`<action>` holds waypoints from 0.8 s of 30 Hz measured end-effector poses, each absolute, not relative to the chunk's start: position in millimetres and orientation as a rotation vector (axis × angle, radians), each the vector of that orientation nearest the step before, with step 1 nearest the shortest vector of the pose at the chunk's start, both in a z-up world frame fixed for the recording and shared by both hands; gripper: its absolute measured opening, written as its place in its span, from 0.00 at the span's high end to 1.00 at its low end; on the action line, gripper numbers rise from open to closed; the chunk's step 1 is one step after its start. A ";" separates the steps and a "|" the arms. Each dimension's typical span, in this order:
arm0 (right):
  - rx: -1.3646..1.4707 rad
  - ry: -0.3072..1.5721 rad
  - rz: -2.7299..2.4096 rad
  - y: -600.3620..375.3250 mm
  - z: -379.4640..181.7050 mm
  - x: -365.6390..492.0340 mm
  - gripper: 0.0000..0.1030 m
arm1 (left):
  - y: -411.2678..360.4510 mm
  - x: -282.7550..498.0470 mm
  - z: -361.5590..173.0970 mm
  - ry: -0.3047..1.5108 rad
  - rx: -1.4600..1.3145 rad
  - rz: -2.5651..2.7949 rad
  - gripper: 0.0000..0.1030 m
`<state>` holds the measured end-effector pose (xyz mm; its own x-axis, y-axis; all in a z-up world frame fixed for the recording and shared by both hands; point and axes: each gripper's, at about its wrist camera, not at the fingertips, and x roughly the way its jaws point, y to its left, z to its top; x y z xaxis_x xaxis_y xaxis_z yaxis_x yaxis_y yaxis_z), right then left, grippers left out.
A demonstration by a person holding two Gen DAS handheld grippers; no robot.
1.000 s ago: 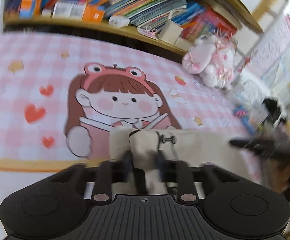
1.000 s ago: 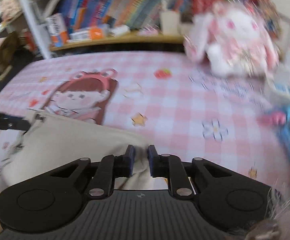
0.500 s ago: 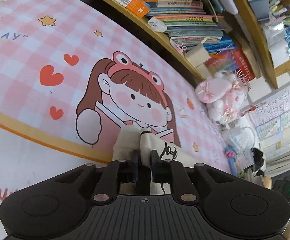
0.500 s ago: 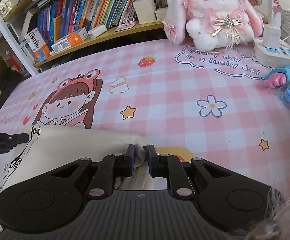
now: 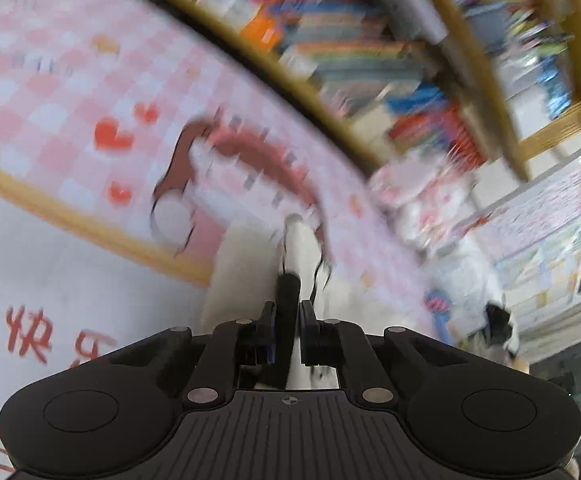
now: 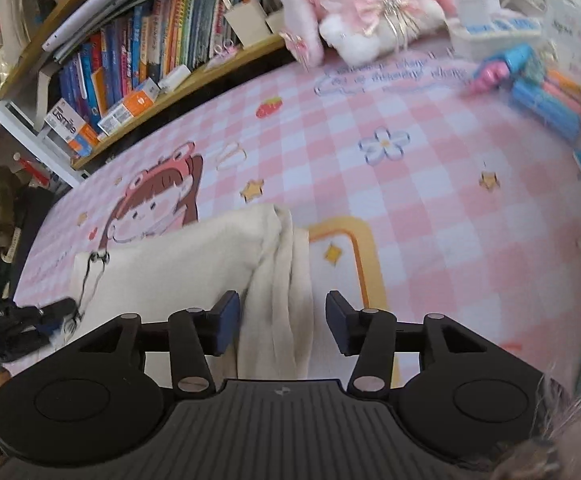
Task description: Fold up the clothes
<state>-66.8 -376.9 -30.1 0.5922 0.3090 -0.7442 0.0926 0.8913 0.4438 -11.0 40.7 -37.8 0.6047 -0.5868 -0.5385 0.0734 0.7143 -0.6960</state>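
Listing what we see on the pink checked mat [image 6: 430, 208], item by item.

Item one: cream garment [image 6: 178, 256], lying on the near left part of the mat, partly over the printed cartoon girl [image 6: 158, 204]. Its right edge bunches into a narrow vertical fold that runs down toward us between the fingers of the right gripper [image 6: 283, 322]. A thin black printed line [image 6: 88, 276] shows at the garment's left end.

Item two: right gripper, jaws spread wide apart, with the bunched fold between them and touching neither pad as far as we can tell; it grips nothing.

Item three: left gripper [image 5: 289, 322], jaws drawn close together on a dark strip and the cream garment [image 5: 246, 264] (this view is heavily blurred, so we cannot say just what the dark strip is). In the right wrist view the left gripper [image 6: 50, 312] appears at the near left, at the garment's left end.

Item four: plush rabbit [image 6: 362, 4], white and pink, at the far edge of the mat.

Item five: bookshelf [image 6: 138, 52] with upright books, beyond the mat on the far left.

Item six: blue and pink pens [image 6: 538, 92], far right, blurred.
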 end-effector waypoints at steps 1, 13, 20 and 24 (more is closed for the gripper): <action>0.467 0.944 0.128 -375.9 -31.3 -67.6 0.56 | 42.0 -10.3 -37.5 0.845 -0.672 -0.397 0.92; 0.598 0.950 0.100 -382.4 -37.9 -76.7 0.55 | 65.0 -12.3 -47.6 0.912 -0.661 -0.239 0.81; 0.659 0.955 0.081 -387.6 -36.3 -83.2 0.36 | 49.9 -26.9 -38.8 0.947 -0.510 -0.172 0.18; 0.702 0.978 0.095 -388.1 -39.5 -86.5 0.34 | 44.2 -29.6 -44.9 0.976 -0.504 -0.218 0.18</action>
